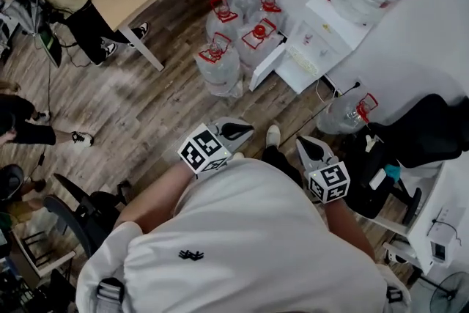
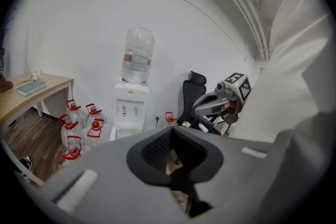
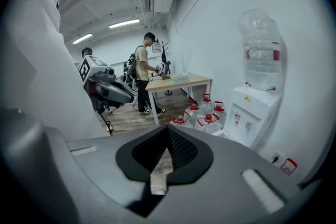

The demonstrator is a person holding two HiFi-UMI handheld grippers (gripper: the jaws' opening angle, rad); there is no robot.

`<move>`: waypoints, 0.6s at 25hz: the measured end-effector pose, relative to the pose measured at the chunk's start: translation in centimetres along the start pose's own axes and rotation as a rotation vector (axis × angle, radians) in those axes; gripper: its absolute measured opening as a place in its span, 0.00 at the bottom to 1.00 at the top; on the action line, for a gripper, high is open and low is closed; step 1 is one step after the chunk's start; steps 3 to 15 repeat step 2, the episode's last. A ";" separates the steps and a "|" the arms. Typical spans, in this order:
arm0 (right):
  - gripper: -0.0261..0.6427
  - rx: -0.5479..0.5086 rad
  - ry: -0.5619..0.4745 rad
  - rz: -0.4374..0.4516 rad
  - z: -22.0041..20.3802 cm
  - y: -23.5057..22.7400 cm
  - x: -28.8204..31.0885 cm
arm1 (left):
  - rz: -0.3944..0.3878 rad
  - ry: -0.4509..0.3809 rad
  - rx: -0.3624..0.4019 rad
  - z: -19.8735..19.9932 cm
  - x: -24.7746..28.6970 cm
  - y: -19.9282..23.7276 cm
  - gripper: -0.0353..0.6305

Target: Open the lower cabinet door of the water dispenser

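The left tongs (image 2: 176,174) are closed, the pads meeting with nothing between them, and they touch nothing. The right tongs (image 3: 159,176) are likewise fully closed and empty. Both hang in front of the person's body, well apart from the water dispenser (image 1: 320,40). It stands at the edge of the wooden floor (image 1: 146,106) against the white wall, with water jugs (image 1: 220,66) clustered just beside it. Its lower door cannot be made out clearly.

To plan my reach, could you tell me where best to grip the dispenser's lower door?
Pinch the lower door's free vertical edge from the front, drip-tray side: it seems to stand ajar as a thin panel, and water bottles crowd its other face.
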State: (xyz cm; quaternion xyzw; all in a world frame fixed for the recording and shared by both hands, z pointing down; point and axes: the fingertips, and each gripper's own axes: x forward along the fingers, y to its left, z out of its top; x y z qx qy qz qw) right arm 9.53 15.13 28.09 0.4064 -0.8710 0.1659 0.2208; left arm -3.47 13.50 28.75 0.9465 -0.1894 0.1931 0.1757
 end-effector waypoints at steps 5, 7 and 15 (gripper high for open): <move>0.04 0.017 0.020 -0.029 -1.0 -0.5 -1.4 | -0.025 0.000 -0.010 -0.2 0.9 -1.1 0.14; 0.04 0.017 0.020 -0.029 -1.0 -0.5 -1.4 | -0.025 0.000 -0.010 -0.2 0.9 -1.1 0.14; 0.04 0.017 0.020 -0.029 -1.0 -0.5 -1.4 | -0.025 0.000 -0.010 -0.2 0.9 -1.1 0.14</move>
